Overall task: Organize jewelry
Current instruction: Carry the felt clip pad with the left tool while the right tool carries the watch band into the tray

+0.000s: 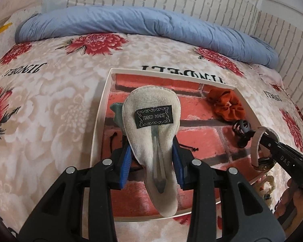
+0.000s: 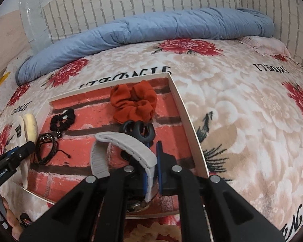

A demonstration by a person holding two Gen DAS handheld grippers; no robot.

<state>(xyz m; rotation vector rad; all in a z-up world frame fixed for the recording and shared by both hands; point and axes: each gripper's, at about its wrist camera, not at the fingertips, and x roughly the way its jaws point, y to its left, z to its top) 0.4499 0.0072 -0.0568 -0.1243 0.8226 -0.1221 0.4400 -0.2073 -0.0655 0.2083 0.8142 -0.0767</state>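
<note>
A shallow white tray with a red brick-pattern floor lies on the bed; it also shows in the right wrist view. My left gripper is shut on a beige plush hair clip labelled "HAND MADE", held over the tray's left part. My right gripper is shut on a pale pink watch strap, over the tray's right side. In the tray lie an orange scrunchie, a black claw clip, a black scrunchie and black cord bracelets.
The bed has a floral plush blanket and a rolled blue quilt at the far edge by a white brick wall. A beaded bracelet lies outside the tray's right edge.
</note>
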